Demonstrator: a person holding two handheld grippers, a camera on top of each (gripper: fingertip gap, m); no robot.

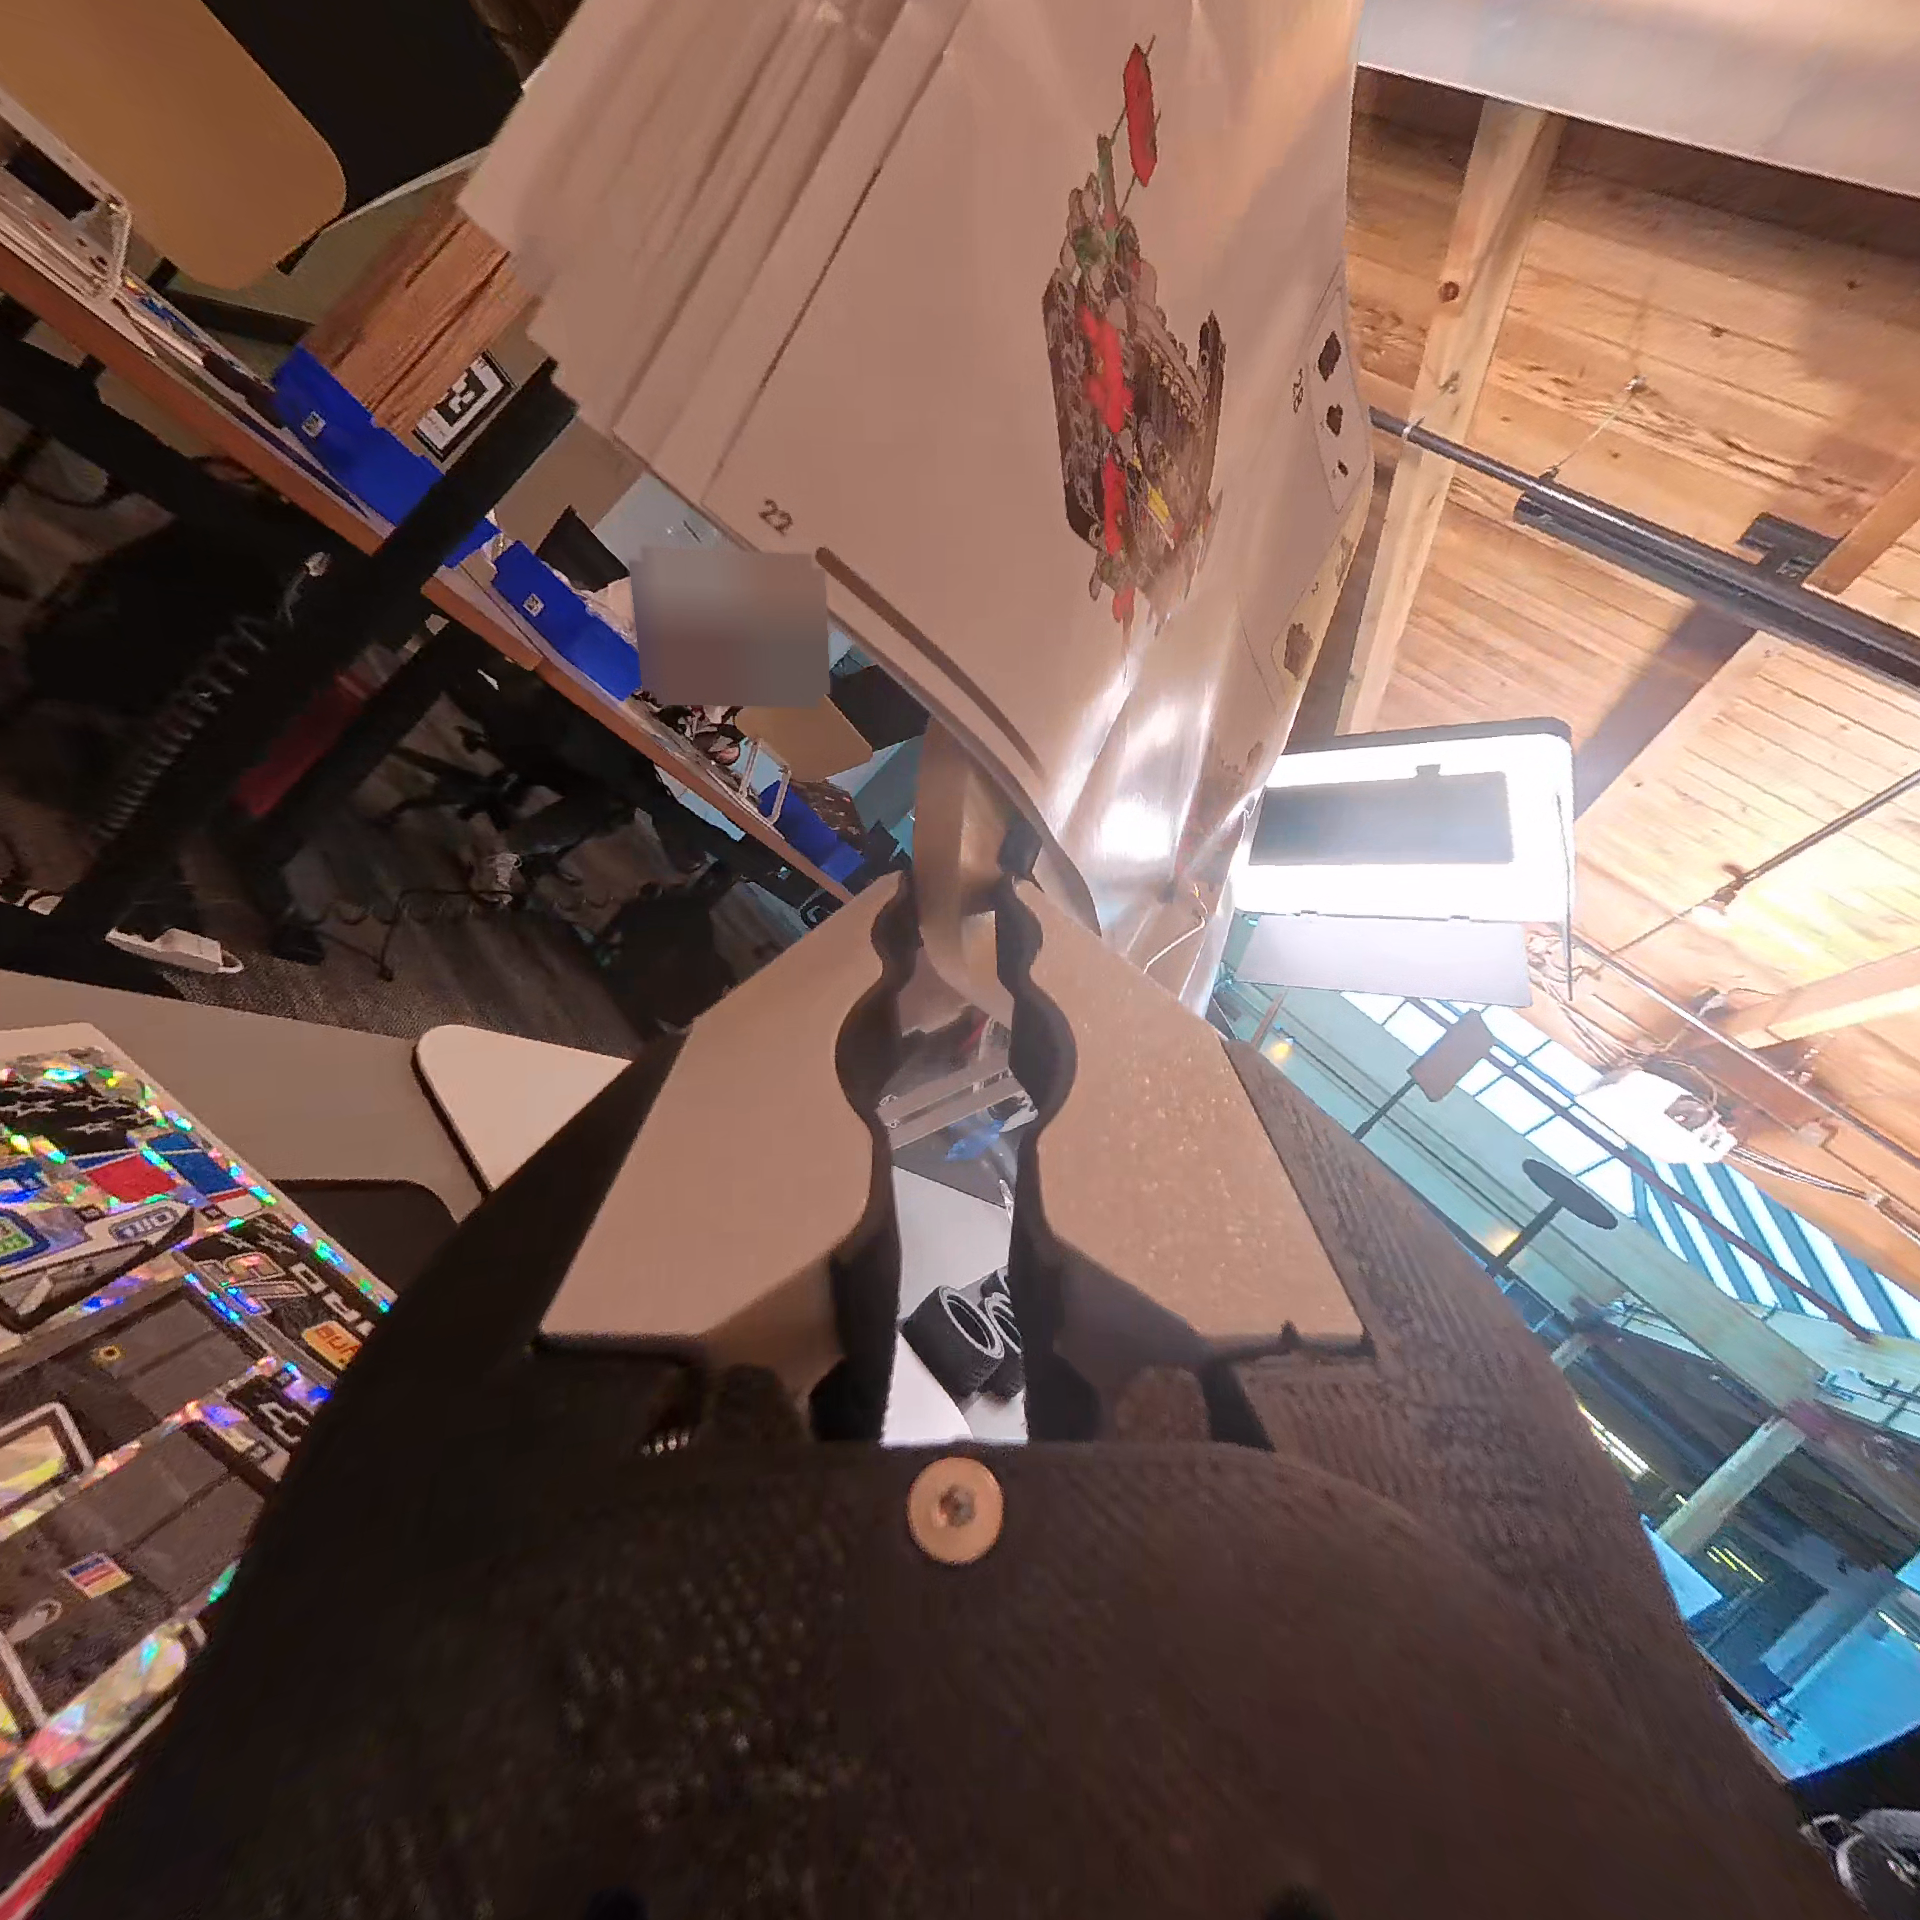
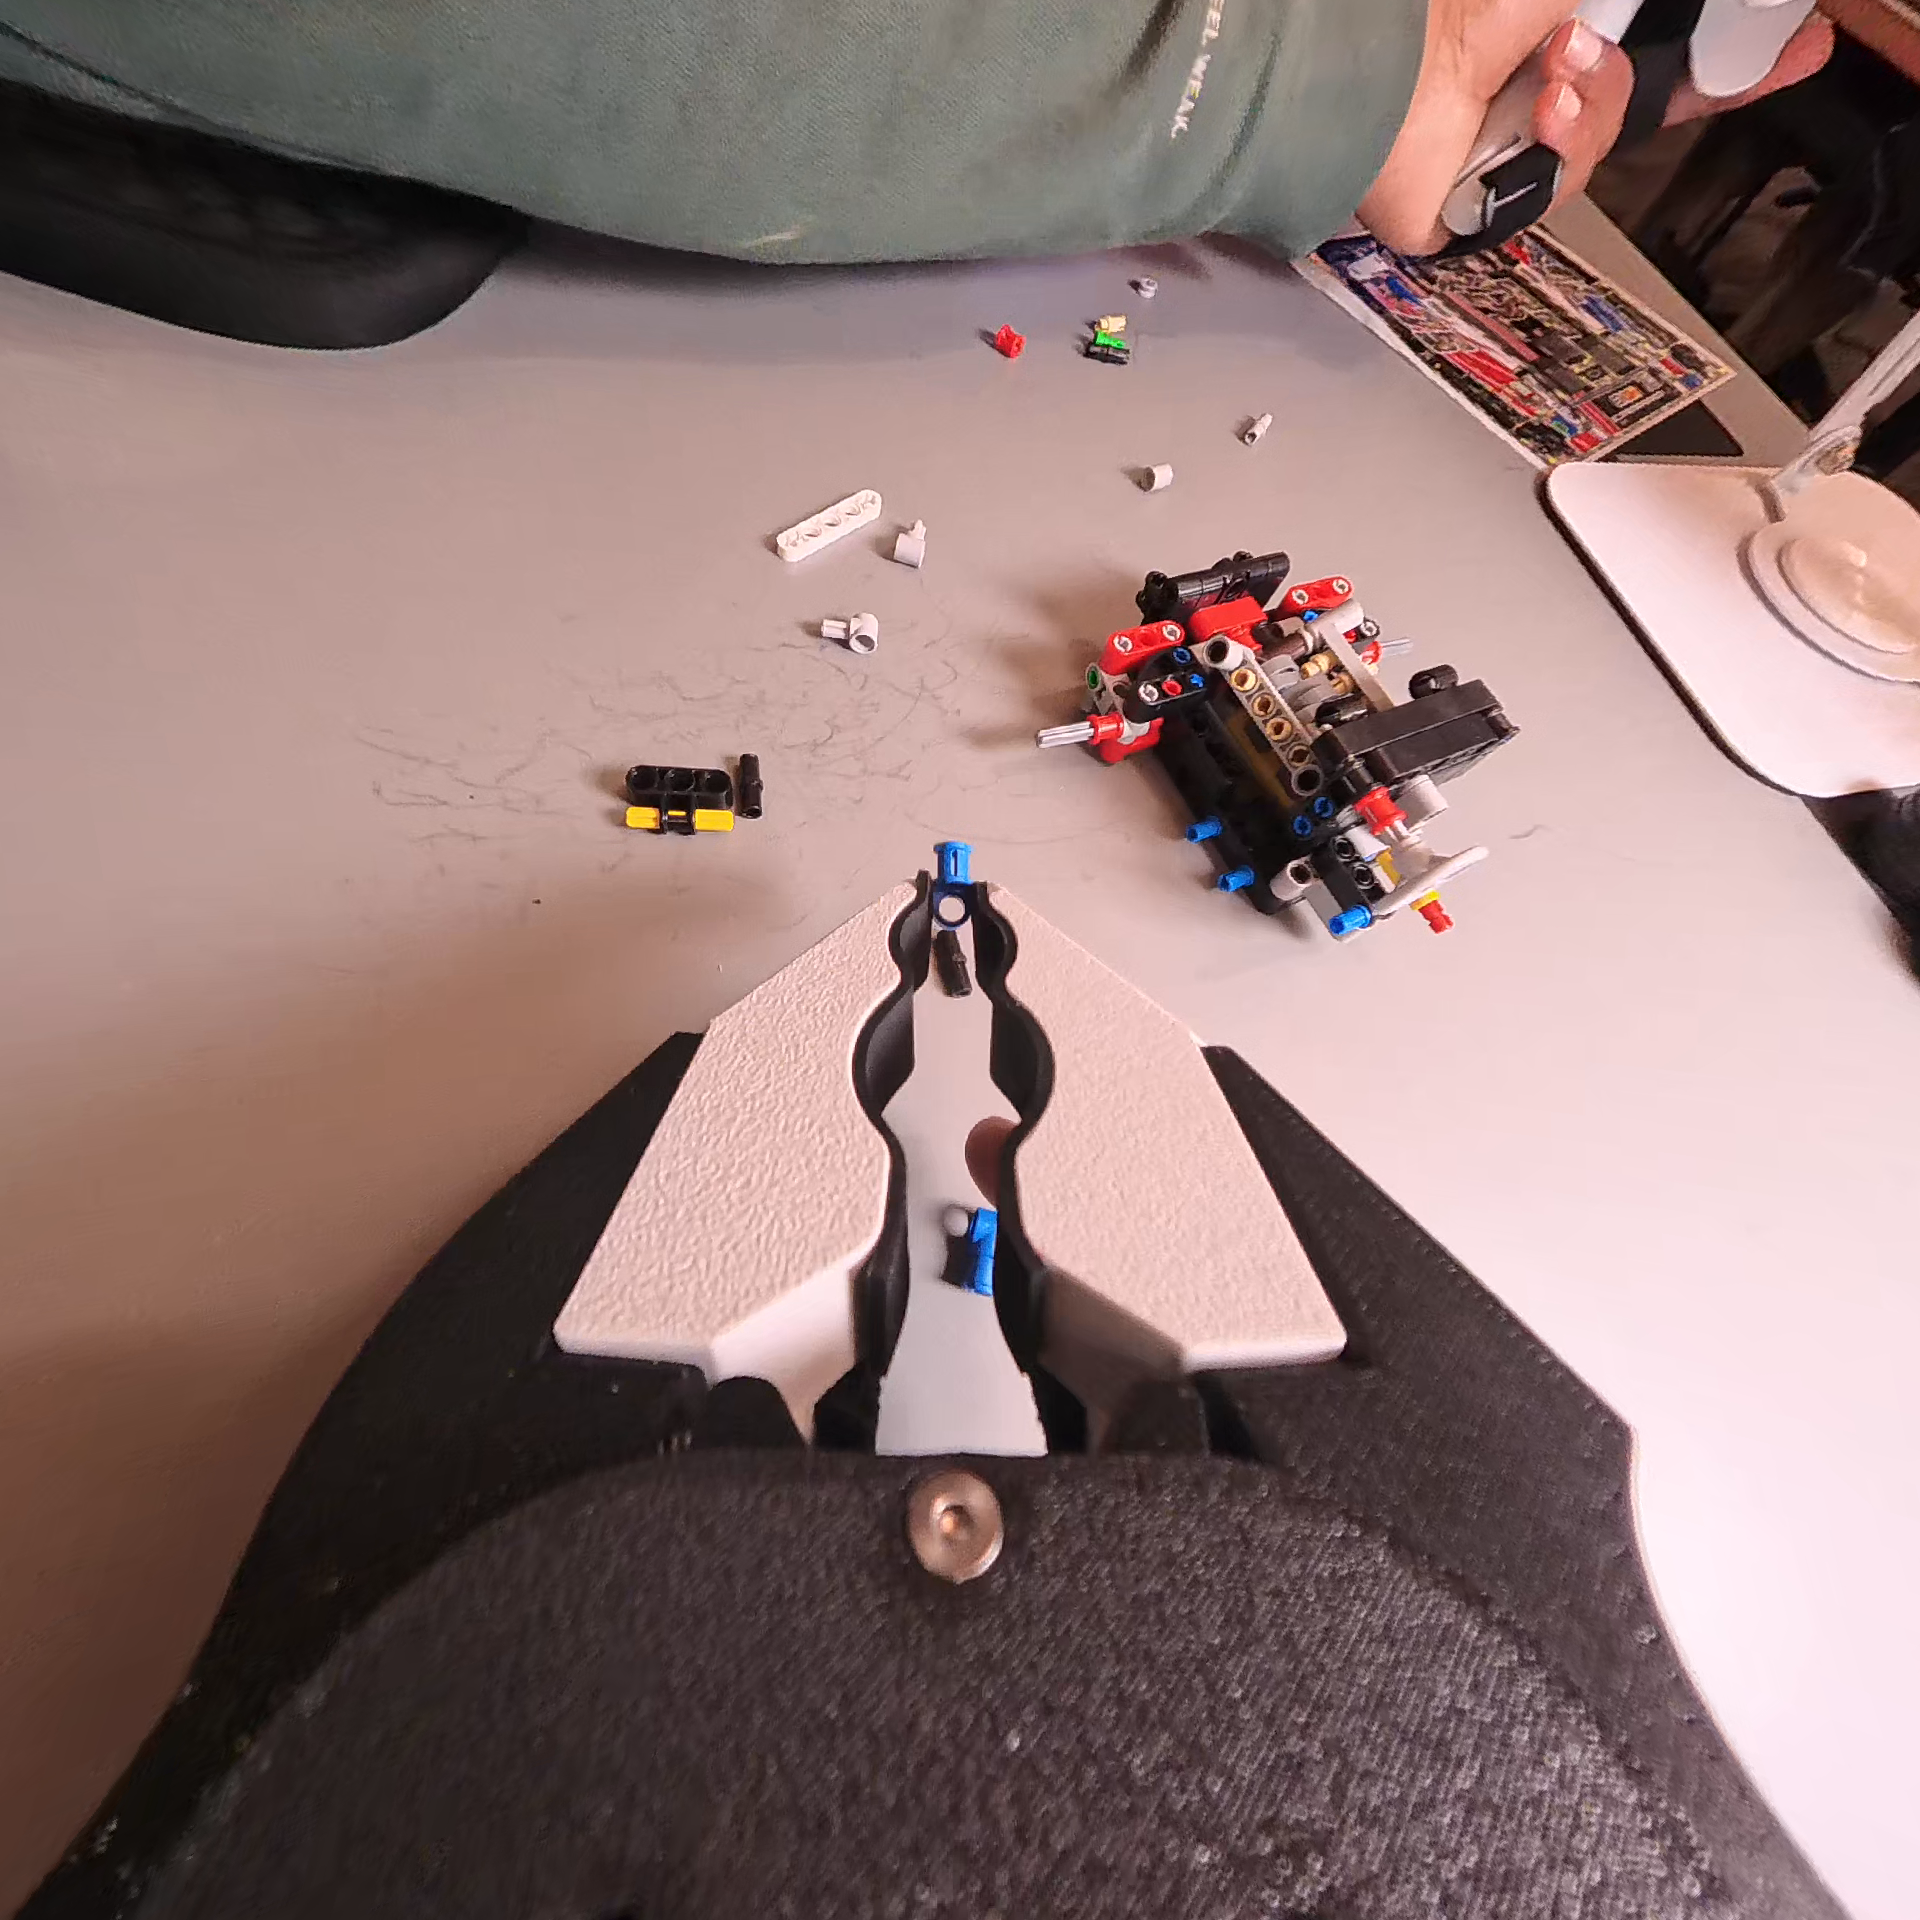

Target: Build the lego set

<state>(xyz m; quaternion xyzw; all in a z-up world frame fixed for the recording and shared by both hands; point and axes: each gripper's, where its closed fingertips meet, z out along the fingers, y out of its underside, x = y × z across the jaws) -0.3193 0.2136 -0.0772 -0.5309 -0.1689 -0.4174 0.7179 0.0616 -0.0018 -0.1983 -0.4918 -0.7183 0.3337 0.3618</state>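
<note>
Lego chassis (image 2: 1288, 738), a half-built block of black, red and grey beams, sits on the grey table (image 2: 312, 623) ahead and to the right of the right gripper (image 2: 951, 894). Its long axis runs diagonally, from the red end farther off toward the near right, where blue pegs stick out of its flank.

That right gripper is clenched on a small blue connector pin (image 2: 951, 878), the stub poking forward past the tips. A short black pin (image 2: 953, 963) lies on the table just under the jaws, and a black-and-yellow sub-piece (image 2: 686, 798) rests apart to the left, with loose grey bits scattered beyond.

The left gripper (image 1: 961, 894) is raised well off the table, pinching the lower edge of the instruction booklet (image 1: 987, 416), whose open page hangs up in front of its camera. In the right wrist view I can see only the hand on its handle (image 2: 1496, 135) at the far corner.

So the right arm is the one nearer the model, and I'd judge the pin has to travel forward and rightward, turned to meet a hole in the side of that diagonal frame.
</note>
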